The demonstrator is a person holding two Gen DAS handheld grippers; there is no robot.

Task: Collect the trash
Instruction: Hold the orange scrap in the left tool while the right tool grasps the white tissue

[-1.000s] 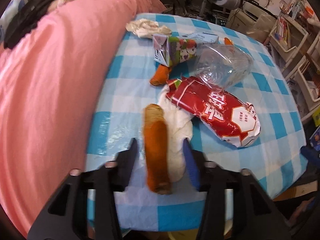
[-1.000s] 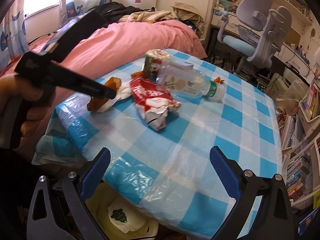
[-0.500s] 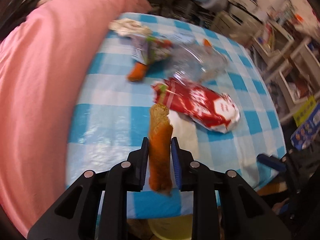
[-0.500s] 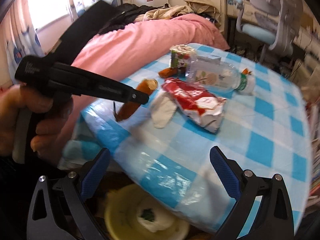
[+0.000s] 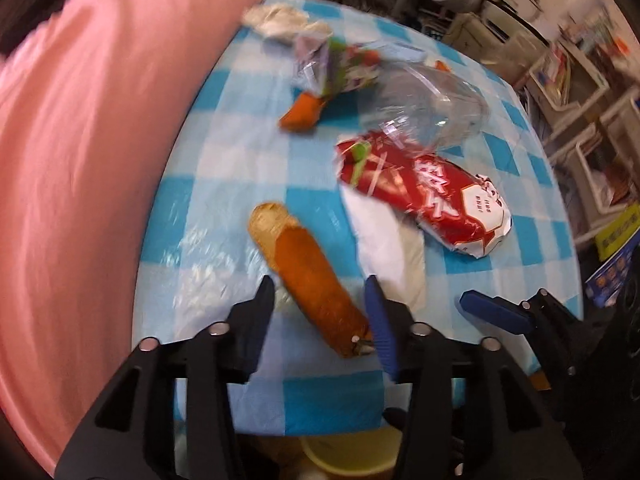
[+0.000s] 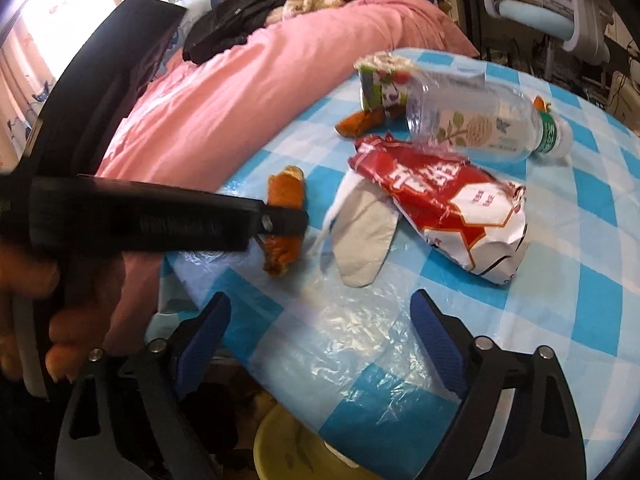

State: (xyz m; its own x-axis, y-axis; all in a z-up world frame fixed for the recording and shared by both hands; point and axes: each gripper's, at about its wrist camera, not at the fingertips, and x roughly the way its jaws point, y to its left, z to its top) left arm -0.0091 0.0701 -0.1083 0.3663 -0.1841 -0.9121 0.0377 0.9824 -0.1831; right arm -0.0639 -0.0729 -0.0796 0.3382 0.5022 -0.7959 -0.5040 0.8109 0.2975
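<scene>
An orange-brown bread roll [image 5: 308, 272] lies tilted between the fingers of my left gripper [image 5: 320, 308], near the front edge of the blue checked table [image 5: 224, 184]. Its jaws are opening; the roll's near end leans by the blue right finger [image 5: 378, 320], while the left finger stands clear of it. From the right wrist view the roll [image 6: 286, 196] sits at the left gripper's tip [image 6: 284, 220]. My right gripper [image 6: 320, 320] hovers over the table's front edge, its jaws wide and closing slightly on nothing. A red wrapper [image 5: 424, 200], white napkin [image 6: 360, 236], clear bottle [image 6: 480, 124] and small carton [image 6: 380, 84] lie behind.
A yellow bin [image 6: 288, 448] stands on the floor below the table's front edge. Pink bedding [image 5: 80, 140] runs along the table's left side. An orange scrap [image 6: 360, 122] and a crumpled tissue [image 5: 280, 22] lie at the far end. Shelves and a chair stand at the right.
The left jaws, pinched on the roll half a second ago, have spread apart and the roll now tilts to the right. My right gripper has come closer to the table.
</scene>
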